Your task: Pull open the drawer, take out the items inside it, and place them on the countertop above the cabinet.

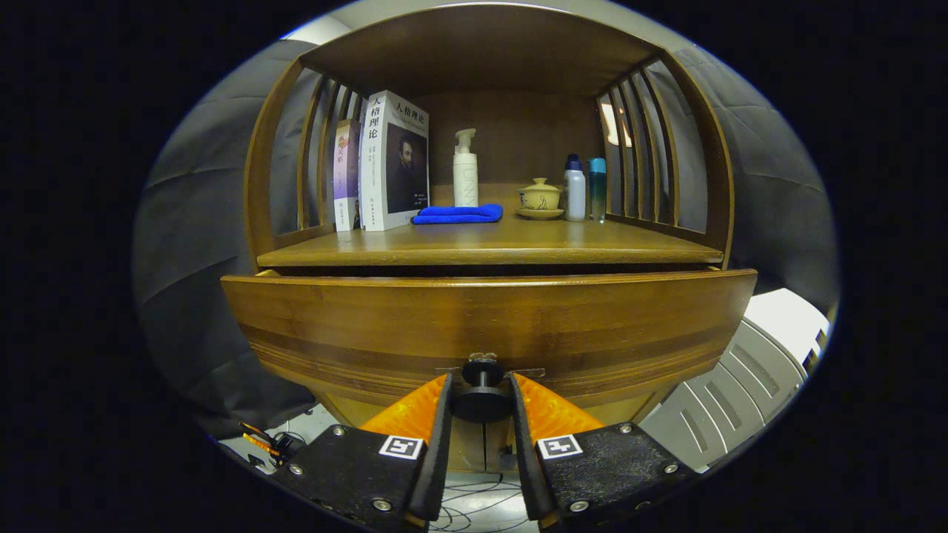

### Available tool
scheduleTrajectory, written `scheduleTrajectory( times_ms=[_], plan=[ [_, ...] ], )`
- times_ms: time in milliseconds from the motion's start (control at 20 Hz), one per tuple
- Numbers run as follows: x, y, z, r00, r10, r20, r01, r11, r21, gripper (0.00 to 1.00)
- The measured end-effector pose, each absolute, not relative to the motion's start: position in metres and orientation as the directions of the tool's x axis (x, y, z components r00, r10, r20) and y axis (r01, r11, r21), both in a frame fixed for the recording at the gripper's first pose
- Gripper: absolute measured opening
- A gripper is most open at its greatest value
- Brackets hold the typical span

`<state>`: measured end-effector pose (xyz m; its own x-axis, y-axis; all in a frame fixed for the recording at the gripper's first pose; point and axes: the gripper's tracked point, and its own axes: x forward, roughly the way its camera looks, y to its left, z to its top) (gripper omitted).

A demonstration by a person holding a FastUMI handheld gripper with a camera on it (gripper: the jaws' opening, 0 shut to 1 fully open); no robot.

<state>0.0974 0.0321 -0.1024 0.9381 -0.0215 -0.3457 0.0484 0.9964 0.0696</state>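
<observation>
A wooden cabinet faces me, and its wide drawer front (489,318) bulges toward me just under the countertop (489,248). A thin dark gap runs between the drawer's top edge and the countertop, and the drawer's inside is hidden. A dark round knob (482,403) sticks out of the drawer's lower middle. My gripper (481,379) is shut on that knob, one finger pressing each side of its disc.
On the countertop stand two books (385,166) at the left, a white pump bottle (465,170), a folded blue cloth (458,215), a lidded tea cup (540,198) and two small bottles (583,189). Slatted wooden sides and a roof enclose it. A white slatted object (748,370) lies at the lower right, and cables lie on the floor.
</observation>
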Motion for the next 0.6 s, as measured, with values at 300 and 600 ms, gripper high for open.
scheduleTrajectory(
  times_ms=[300, 600],
  plan=[
    [0.069, 0.033, -0.101, 0.929, -0.034, -0.369, 0.056, 0.997, 0.051, 0.42],
    [0.043, 0.033, -0.102, 0.923, -0.032, -0.383, 0.057, 0.997, 0.053, 0.42]
  ],
)
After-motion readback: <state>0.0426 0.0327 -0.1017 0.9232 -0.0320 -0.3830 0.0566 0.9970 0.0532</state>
